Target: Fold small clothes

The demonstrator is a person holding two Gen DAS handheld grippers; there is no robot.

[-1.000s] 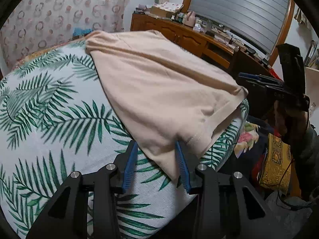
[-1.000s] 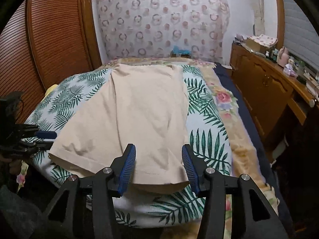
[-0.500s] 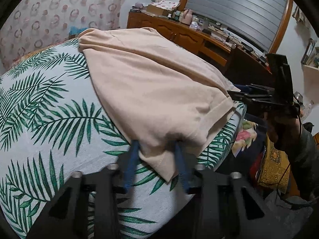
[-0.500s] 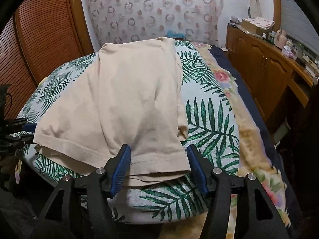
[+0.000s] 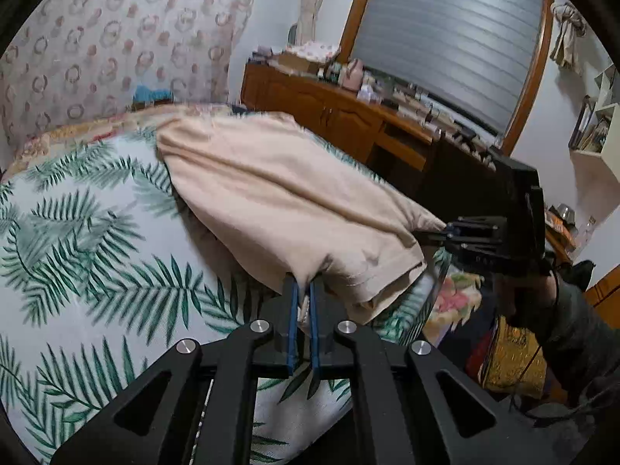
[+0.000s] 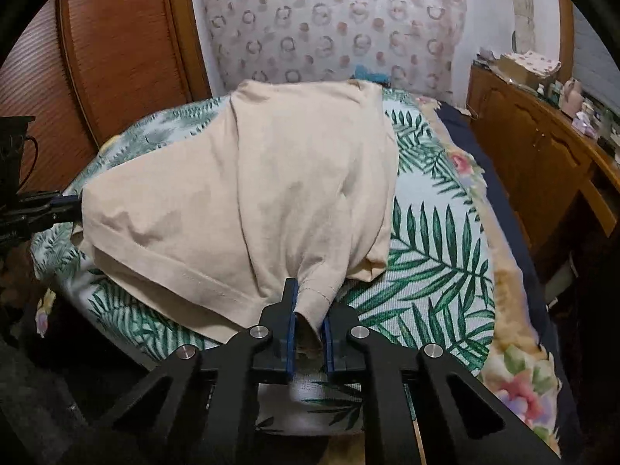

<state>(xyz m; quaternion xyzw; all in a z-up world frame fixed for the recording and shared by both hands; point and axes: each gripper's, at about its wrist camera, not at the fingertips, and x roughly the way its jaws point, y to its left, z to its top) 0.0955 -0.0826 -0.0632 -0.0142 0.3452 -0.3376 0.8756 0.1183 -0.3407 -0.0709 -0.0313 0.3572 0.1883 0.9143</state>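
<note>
A beige garment (image 5: 279,201) lies lengthwise on a bed with a palm-leaf cover (image 5: 77,255); it also shows in the right wrist view (image 6: 248,193). My left gripper (image 5: 303,290) is shut on the near hem corner on one side. My right gripper (image 6: 309,302) is shut on the hem corner on the other side. Both corners are lifted off the bed and the near hem sags between them. Each gripper shows in the other's view: the right gripper (image 5: 445,232), the left gripper (image 6: 69,203).
A wooden dresser (image 5: 348,116) with clutter runs along the bed's right side. A wooden slatted door (image 6: 116,38) stands on the left. A patterned curtain (image 6: 333,19) hangs behind the bed head. A floral blanket (image 6: 515,368) lies under the cover's right edge.
Both grippers went from open around the hem to shut on its corners. They have lifted the near end of the garment off the bed.
</note>
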